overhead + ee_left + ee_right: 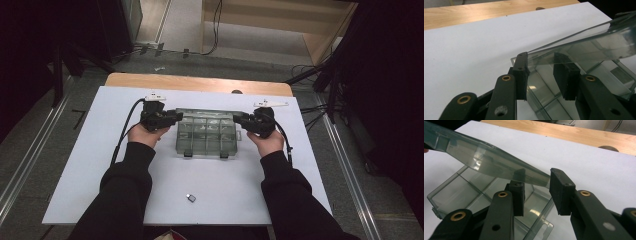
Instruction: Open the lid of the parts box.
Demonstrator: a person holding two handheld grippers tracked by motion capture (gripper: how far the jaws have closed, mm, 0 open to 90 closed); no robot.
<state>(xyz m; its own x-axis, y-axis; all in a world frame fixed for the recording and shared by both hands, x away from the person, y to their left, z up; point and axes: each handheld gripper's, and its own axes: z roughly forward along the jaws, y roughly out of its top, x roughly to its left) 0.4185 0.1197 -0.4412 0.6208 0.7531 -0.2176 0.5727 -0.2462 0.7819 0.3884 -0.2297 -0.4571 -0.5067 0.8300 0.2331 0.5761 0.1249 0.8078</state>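
Note:
A clear plastic compartment box (206,135) sits mid-table on the white sheet, two latches on its near edge. Its lid (586,42) is tilted up off the base (461,192). My left gripper (176,118) is at the box's left end. In the left gripper view, one pad (522,67) of that gripper (541,62) touches the lid's corner and the other shows through the plastic. My right gripper (238,120) is at the right end. In the right gripper view, the lid (486,160) ends between the pads of that gripper (536,180), its corner against the right pad (561,192).
A small dark block (190,198) lies on the white sheet (90,165) near the front edge. The bare wooden tabletop (200,82) runs along the back. Cables trail from both grippers. The person's black sleeves reach in from the bottom.

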